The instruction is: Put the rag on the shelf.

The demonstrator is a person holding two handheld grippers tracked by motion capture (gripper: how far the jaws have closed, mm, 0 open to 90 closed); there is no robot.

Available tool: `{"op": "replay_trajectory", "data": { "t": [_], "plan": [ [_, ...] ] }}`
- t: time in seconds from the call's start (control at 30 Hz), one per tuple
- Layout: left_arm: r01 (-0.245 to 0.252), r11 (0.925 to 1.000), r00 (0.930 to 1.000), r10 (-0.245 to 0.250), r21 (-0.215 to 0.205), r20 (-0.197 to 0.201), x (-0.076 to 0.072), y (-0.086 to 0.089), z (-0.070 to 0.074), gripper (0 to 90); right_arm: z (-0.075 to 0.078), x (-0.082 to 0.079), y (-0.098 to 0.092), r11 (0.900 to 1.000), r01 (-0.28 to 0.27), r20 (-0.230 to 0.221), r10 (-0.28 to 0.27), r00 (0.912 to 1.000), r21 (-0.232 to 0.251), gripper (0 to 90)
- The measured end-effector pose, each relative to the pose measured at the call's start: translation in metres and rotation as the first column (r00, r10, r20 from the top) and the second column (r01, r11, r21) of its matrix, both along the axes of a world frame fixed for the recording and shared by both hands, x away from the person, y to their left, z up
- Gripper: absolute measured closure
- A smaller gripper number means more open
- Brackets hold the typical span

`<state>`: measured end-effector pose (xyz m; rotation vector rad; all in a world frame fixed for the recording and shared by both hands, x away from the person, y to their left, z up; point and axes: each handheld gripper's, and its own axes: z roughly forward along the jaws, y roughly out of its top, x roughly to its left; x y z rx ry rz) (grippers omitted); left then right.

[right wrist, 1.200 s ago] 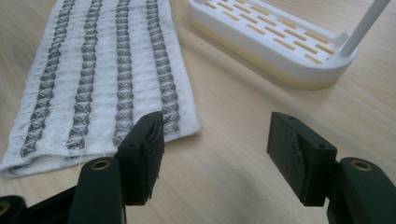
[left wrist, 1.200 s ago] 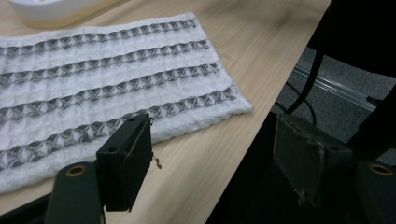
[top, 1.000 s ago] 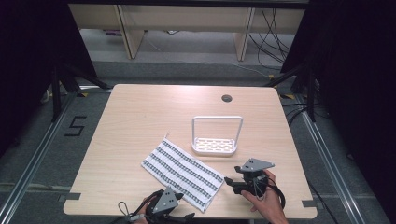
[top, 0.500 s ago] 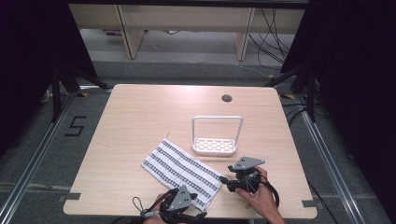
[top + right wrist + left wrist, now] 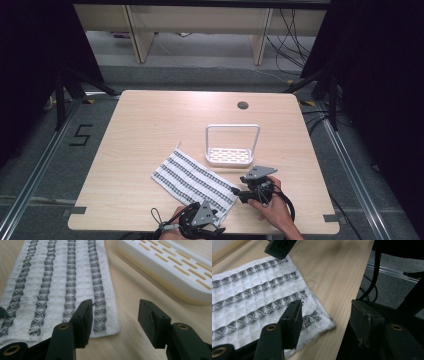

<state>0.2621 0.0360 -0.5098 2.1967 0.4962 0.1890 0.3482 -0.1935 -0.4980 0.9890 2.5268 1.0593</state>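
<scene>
- Setting was a light wood table (image 5: pixel 150 130) on a grey floor, dark curtains either side, shelving at the back.
- The striped waffle towel (image 5: pixel 195 181) lay flat near the front edge, its long axis running from about 10 o'clock to 4 o'clock across the table. A white slotted rack (image 5: pixel 231 147) sat just past it toward 1 o'clock.
- The key bit: both claws sat at the towel's near short end, one per corner. The left gripper (image 5: pixel 325 322) straddled the corner by the table edge, with that corner lying at roughly 11 o'clock from its jaws. The right gripper (image 5: pixel 115 322) had the other corner at its 10 o'clock, one jaw over the cloth, one over bare wood.
- Neither looked closer than the other, honestly. It read like a two-handed corner grab.
- Both sets of jaws stood about half open with nothing pinched. They'd just been narrowing, the left more than the right, with towel edge between them but no pad pressing on it.
- Versus a second earlier: the left gripper had slid rightward along the front edge up to the towel corner, and the right had eased in a touch. The towel hadn't budged.
</scene>
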Motion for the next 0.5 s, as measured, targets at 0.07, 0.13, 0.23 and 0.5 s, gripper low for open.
{"op": "replay_trajectory", "data": {
  "t": [0.07, 0.13, 0.23, 0.5],
  "plan": [
    [0.012, 0.9999, 0.9999, -0.012, 0.011, -0.001, 0.0026, 0.0009, -0.0011, 44.7, -0.0027, 0.001, 0.0015, 1.0, 0.009, 0.008, -0.009, 0.9999, 0.009, 47.2],
    [0.016, 0.9986, 0.9998, -0.017, 0.051, 0.014, 0.0035, 0.0012, -0.0017, 47.1, -0.0043, 0.0034, 0.0022, 1.0, -0.015, 0.002, 0.015, 0.9999, 0.009, 47.7],
    [-0.003, 0.9999, 1.0, 0.003, 0.011, 0.004, 0.003, -0.0001, -0.0039, 48.5, -0.0036, 0.0027, 0.0026, 1.0, -0.007, -0.025, 0.006, 0.9997, -0.01, 48.3],
    [0.034, 0.9932, 0.9979, -0.04, 0.111, 0.051, 0.0042, 0.0016, -0.0044, 59.0, -0.0101, 0.0037, 0.0079, 0.999, -0.025, -0.016, 0.024, 0.9996, -0.032, 52.9]
  ]
}}
